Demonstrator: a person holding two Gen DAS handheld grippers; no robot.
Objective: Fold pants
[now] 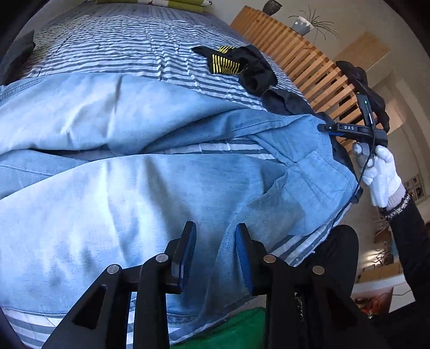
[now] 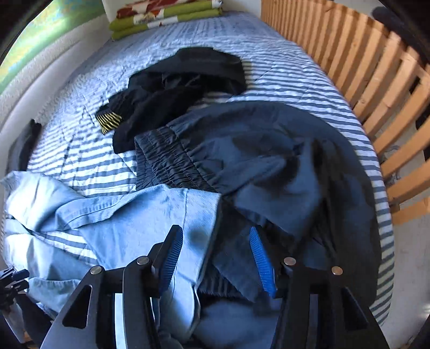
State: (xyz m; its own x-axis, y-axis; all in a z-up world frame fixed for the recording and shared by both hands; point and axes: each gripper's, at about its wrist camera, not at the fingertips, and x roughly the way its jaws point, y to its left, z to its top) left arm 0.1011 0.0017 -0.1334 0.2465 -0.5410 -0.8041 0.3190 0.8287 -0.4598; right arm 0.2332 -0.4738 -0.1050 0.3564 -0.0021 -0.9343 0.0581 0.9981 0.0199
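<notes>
Light blue jeans [image 1: 134, 188] lie spread and rumpled across the striped bed, with two layers and a gap of bedding between them. My left gripper [image 1: 215, 241] stands open low over the denim near the bed's front edge; a ridge of cloth runs between its fingers but the pads do not press it. In the right wrist view, my right gripper [image 2: 215, 247] is open above the end of the jeans [image 2: 121, 220], where the pale denim meets darker cloth. From the left wrist view the right gripper [image 1: 349, 128] shows at the jeans' right end, held by a white-gloved hand [image 1: 381, 171].
Dark navy pants [image 2: 255, 161] with an elastic waistband lie beside the jeans. A black garment with yellow stripes [image 2: 174, 88] is farther up the bed. A wooden slatted rail [image 2: 376, 80] borders the right side. Folded green bedding [image 2: 161, 16] sits at the far end.
</notes>
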